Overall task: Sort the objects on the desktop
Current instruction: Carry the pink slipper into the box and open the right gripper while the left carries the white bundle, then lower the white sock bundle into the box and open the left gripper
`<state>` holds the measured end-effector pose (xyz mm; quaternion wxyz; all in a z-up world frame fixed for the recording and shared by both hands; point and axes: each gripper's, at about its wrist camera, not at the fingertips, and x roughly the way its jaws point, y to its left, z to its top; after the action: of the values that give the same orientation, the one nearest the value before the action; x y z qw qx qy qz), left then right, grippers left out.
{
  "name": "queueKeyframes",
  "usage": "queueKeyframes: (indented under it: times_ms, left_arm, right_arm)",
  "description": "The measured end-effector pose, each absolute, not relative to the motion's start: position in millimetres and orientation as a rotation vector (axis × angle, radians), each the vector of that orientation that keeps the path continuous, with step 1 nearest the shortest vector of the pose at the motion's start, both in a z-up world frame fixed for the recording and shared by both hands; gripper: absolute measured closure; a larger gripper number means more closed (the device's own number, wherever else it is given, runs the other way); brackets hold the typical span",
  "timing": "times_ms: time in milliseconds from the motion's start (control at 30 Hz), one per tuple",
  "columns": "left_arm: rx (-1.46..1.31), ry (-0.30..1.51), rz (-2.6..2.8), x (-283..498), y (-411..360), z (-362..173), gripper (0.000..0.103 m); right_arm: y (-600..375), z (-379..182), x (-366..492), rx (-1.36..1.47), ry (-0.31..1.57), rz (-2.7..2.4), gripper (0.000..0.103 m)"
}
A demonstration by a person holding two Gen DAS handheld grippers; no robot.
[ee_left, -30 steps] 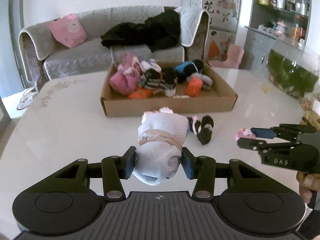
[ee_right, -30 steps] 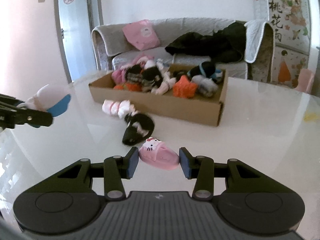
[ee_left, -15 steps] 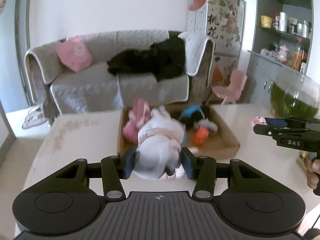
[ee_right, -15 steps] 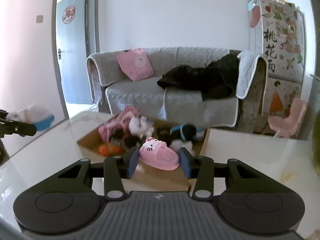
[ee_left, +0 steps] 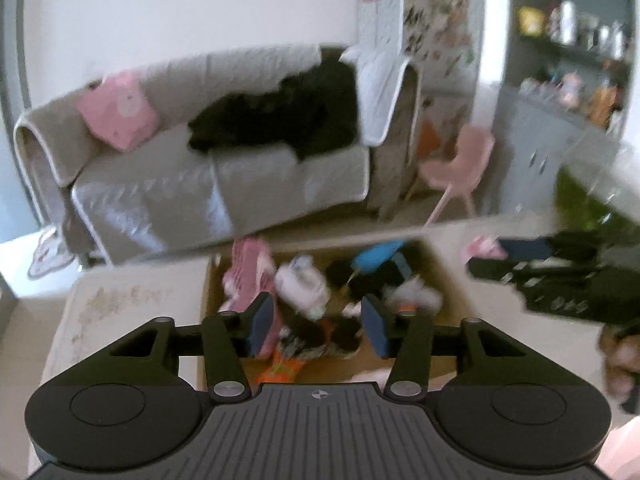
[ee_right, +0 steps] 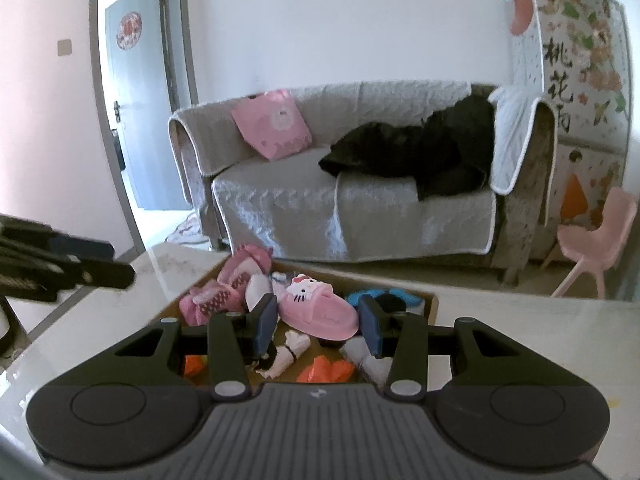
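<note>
A cardboard box (ee_left: pixel 206 292) (ee_right: pixel 434 304) full of rolled socks and small slippers sits on the white table. My left gripper (ee_left: pixel 320 320) hangs over it, open, with nothing between its pads. The white sock bundle (ee_left: pixel 300 288) lies below among the box's contents, blurred. My right gripper (ee_right: pixel 318 322) is shut on a pink cat-face slipper (ee_right: pixel 316 308), held above the box. In the left wrist view the right gripper (ee_left: pixel 486 258) comes in from the right with the pink slipper (ee_left: pixel 480 248) at its tips. The left gripper (ee_right: pixel 120 262) shows at the left edge, carrying nothing.
Beyond the table stands a grey sofa (ee_right: pixel 360 200) with a pink cushion (ee_right: pixel 272 124) and a black garment (ee_right: pixel 420 152). A pink child's chair (ee_right: pixel 592 240) stands at the right. A glass tank with green plants (ee_left: pixel 580 200) sits on the table's right side. A hand (ee_left: pixel 620 364) holds the right gripper.
Both grippers rose and moved forward over the box. The white sock bundle left the left gripper's pads and now lies in the box. The pink slipper stays gripped.
</note>
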<state>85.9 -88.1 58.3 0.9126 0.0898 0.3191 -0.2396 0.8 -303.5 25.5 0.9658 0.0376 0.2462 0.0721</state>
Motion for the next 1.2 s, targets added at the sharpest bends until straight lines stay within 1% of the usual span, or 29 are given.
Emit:
queueKeyframes:
  times_ms: [33, 67, 133, 167, 200, 233, 267, 300, 433, 567, 633, 667, 700, 733, 933, 1200]
  left_arm:
    - [0.19, 0.677, -0.486, 90, -85, 48, 0.047]
    - [0.199, 0.697, -0.474, 92, -82, 36, 0.044]
    - [0.205, 0.727, -0.459, 91, -69, 13, 0.033]
    - [0.207, 0.733, -0.463, 87, -61, 5, 0.021]
    - [0.213, 0.734, -0.466, 84, -53, -3, 0.014]
    - [0.22, 0.736, -0.461, 80, -46, -11, 0.012]
    - [0.22, 0.74, -0.458, 76, -39, -19, 0.007]
    - [0.218, 0.757, -0.46, 75, -34, -27, 0.0]
    - [0.222, 0.811, -0.43, 74, -30, -50, 0.001]
    - [0.247, 0.808, -0.389, 75, -33, -64, 0.001]
    - [0.253, 0.81, -0.392, 76, -36, -70, 0.004]
    - [0.261, 0.81, -0.396, 75, -39, -71, 0.016]
    - [0.265, 0.818, -0.41, 74, -42, -73, 0.044]
    - [0.27, 0.83, -0.41, 74, -44, -74, 0.048]
    - [0.304, 0.797, -0.374, 66, -41, -70, 0.05]
    - [0.309, 0.738, -0.386, 49, -33, -35, 0.05]
  right_arm:
    - [-303, 22, 2, 0.077, 0.509, 0.148, 0.062]
    - [-303, 18, 3, 0.073, 0.519, 0.147, 0.062]
    - [-303, 10, 5, 0.072, 0.54, 0.15, 0.062]
    - [-303, 6, 4, 0.07, 0.551, 0.153, 0.062]
    - [-301, 4, 3, 0.064, 0.558, 0.152, 0.062]
    - [-300, 2, 2, 0.063, 0.564, 0.152, 0.062]
    - [-300, 0, 0, 0.067, 0.569, 0.154, 0.062]
    - [-299, -1, 0, 0.07, 0.572, 0.154, 0.062]
    - [-294, -4, 0, 0.076, 0.585, 0.164, 0.062]
    - [-289, -5, -1, 0.067, 0.597, 0.169, 0.062]
    - [-290, -7, 0, 0.065, 0.601, 0.168, 0.062]
    - [-290, -8, 0, 0.069, 0.603, 0.171, 0.062]
    - [-290, -9, -1, 0.07, 0.604, 0.172, 0.062]
    - [-290, -9, -1, 0.069, 0.606, 0.171, 0.062]
    - [-292, -8, -3, 0.072, 0.603, 0.171, 0.062]
    - [-294, -4, -6, 0.072, 0.592, 0.165, 0.062]
